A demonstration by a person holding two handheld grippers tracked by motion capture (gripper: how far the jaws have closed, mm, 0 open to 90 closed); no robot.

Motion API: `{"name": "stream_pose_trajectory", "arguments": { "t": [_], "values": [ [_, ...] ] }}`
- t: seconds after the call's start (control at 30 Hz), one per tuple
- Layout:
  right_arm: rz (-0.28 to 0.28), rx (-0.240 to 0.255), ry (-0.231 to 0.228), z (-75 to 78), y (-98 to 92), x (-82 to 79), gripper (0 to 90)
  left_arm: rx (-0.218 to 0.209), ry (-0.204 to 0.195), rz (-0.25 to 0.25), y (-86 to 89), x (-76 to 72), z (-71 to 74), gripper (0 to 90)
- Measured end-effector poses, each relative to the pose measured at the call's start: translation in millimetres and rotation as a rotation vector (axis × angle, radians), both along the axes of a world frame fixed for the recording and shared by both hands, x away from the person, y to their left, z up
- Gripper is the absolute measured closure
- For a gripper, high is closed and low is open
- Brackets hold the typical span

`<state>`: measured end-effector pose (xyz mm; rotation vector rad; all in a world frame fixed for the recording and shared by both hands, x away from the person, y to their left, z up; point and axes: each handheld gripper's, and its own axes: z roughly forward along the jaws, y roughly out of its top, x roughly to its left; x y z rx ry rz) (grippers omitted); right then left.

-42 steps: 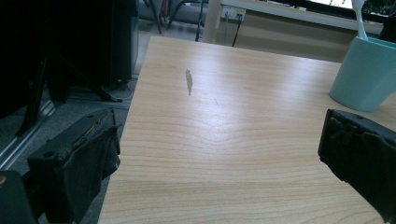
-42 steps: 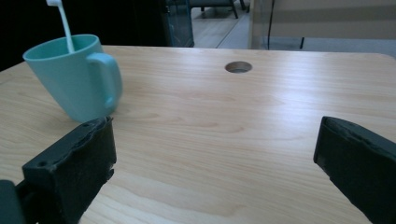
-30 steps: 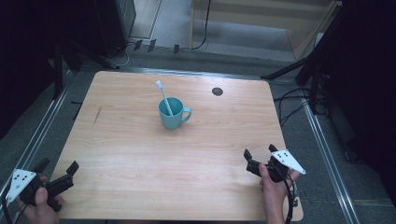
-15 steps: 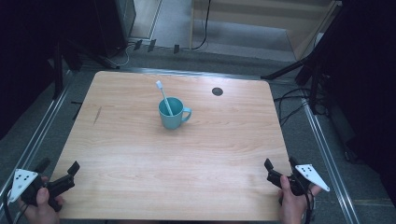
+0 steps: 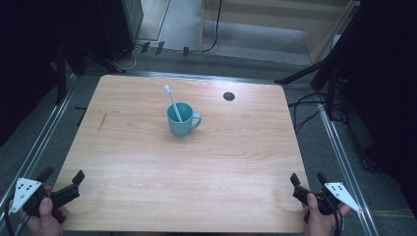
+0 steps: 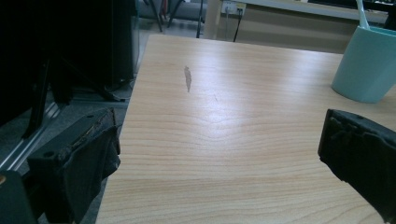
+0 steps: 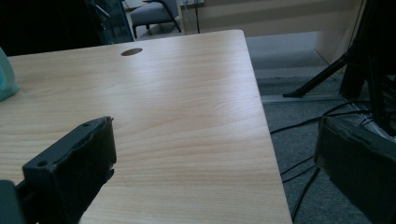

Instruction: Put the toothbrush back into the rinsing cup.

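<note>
A teal mug (image 5: 180, 119) stands upright near the middle of the wooden table (image 5: 147, 162), with a white toothbrush (image 5: 172, 102) leaning inside it. The left gripper view shows the mug (image 6: 368, 65) at its upper right and the toothbrush (image 6: 362, 13) sticking out of it. My left gripper (image 5: 61, 177) hovers open at the table's near left corner, nothing between its jaws. At the near right corner my right gripper (image 5: 308, 178) is open and holds nothing. A sliver of the mug (image 7: 6, 77) sits at the left edge of the right gripper view.
A dark round hole (image 5: 228, 96) sits in the table near its far right edge. A grey streak (image 5: 102, 121) marks the wood at the left. Metal rails (image 5: 339, 157) flank the table, and cables (image 5: 305, 105) and stand legs lie on the floor to the right.
My right gripper has drawn back and outward to the near right corner of the table. The left gripper has barely shifted. The mug and toothbrush have stayed put.
</note>
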<state>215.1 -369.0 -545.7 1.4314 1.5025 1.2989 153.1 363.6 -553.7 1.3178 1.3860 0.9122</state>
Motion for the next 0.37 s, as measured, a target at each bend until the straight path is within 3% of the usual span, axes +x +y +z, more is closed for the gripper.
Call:
{"name": "stream_pose_trajectory", "arguments": {
  "t": [0.07, 0.17, 0.23, 0.37],
  "values": [
    [-0.032, 0.015, 0.008, -0.2, 0.5, -1.8, 4.3, -0.001, 0.001, 0.0, 0.1, 0.0, 0.0, 0.0],
    [-0.083, 0.008, -0.014, -0.4, 2.2, -4.7, 13.9, -0.005, 0.001, 0.002, 0.4, 0.1, 0.0, 0.0],
    [-0.077, -0.041, -0.022, -0.3, 7.4, -5.9, 12.3, -0.008, 0.002, 0.002, 1.1, -0.1, 0.0, 0.0],
    [-0.07, -0.052, -0.021, -0.2, 8.3, -5.7, 12.3, -0.012, 0.002, 0.001, 1.5, -0.1, 0.1, 0.0]
  ]
}}
